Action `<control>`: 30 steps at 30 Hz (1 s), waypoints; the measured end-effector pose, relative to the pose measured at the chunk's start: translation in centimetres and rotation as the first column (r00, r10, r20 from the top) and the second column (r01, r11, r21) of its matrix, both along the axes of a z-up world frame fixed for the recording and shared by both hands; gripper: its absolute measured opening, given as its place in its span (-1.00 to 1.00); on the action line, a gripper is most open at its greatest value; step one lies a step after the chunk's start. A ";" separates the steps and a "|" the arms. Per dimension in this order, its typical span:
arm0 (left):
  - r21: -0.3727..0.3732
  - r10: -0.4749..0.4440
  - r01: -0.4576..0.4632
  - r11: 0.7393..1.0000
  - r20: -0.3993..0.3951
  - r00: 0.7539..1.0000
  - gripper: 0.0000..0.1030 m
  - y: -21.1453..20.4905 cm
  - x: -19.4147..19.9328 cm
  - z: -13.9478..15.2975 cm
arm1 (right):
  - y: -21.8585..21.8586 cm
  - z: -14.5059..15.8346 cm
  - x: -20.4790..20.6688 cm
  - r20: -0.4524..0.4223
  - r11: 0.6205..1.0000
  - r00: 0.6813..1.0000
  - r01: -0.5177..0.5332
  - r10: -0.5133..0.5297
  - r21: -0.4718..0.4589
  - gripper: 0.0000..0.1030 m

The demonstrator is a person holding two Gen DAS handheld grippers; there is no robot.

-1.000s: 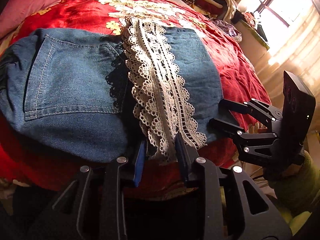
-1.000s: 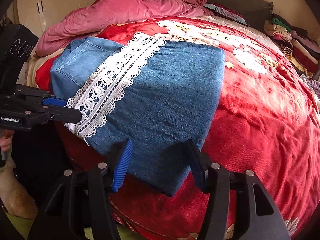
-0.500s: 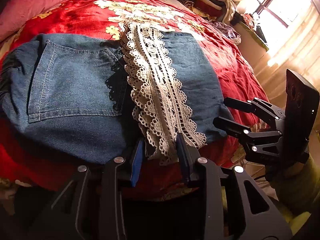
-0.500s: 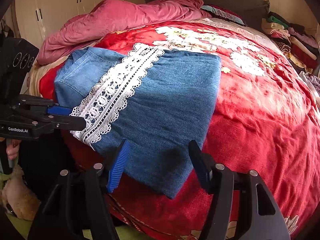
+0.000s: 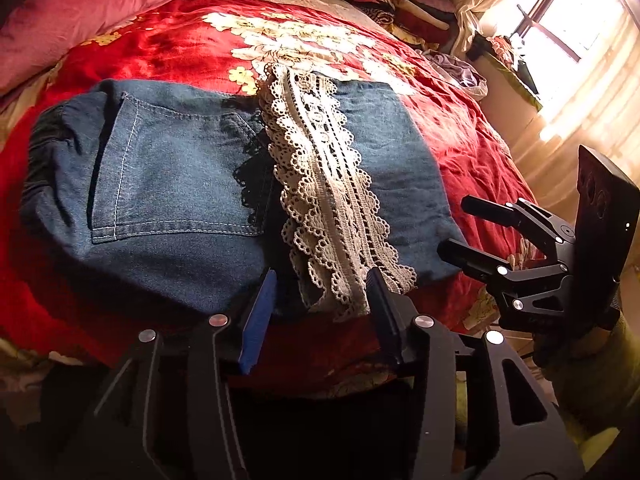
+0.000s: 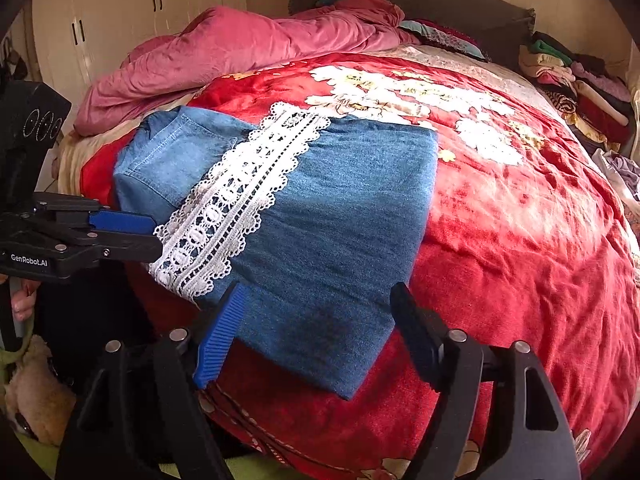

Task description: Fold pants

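Folded denim pants [image 6: 328, 216] lie on red flowered blanket [image 6: 520, 240] of bed, near its front edge, white lace strip [image 5: 332, 200] across top. Your left gripper [image 5: 320, 304] at 6 o'clock of lace end: fingers apart and opening, lace tip between them, pads not pressing it. Your right gripper [image 6: 316, 332] at 6 o'clock of folded corner: fingers wide apart, opening, denim corner between, not clamped. Pink quilt [image 6: 240, 52] at 11 o'clock.
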State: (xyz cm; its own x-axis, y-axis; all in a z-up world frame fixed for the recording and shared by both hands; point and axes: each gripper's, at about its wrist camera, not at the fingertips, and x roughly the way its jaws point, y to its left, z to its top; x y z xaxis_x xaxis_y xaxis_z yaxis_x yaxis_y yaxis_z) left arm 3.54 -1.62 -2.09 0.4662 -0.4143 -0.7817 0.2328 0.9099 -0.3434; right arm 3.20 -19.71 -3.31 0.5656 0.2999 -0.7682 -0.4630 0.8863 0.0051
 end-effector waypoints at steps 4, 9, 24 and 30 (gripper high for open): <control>0.007 0.007 -0.007 1.000 0.011 1.000 -0.13 0.2 -0.3 0.4 | 0.2 0.3 0.0 0.009 1.000 1.000 0.002 -0.002 -0.007 0.44; 0.023 0.010 -0.011 1.000 0.024 1.000 0.01 0.3 -0.6 0.8 | 0.3 0.7 -0.1 0.020 1.000 1.000 0.010 -0.010 -0.014 0.44; 0.055 0.064 -0.067 0.996 0.058 0.996 0.58 1.7 -1.5 2.1 | 1.0 2.1 0.0 0.049 0.999 0.999 0.022 -0.020 -0.031 0.44; 0.052 0.109 -0.113 0.992 0.075 0.991 0.75 3.2 -1.7 2.6 | 1.8 2.5 0.2 0.062 0.999 0.998 0.020 -0.017 -0.049 0.45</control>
State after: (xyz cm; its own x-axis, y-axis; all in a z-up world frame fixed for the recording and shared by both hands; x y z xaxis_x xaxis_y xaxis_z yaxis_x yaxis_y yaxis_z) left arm 1.80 1.56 0.54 0.5626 -0.3135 -0.7650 0.1510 0.9487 -0.2777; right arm 3.42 -17.86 -0.78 0.6170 0.2513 -0.7457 -0.4445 0.8933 -0.0667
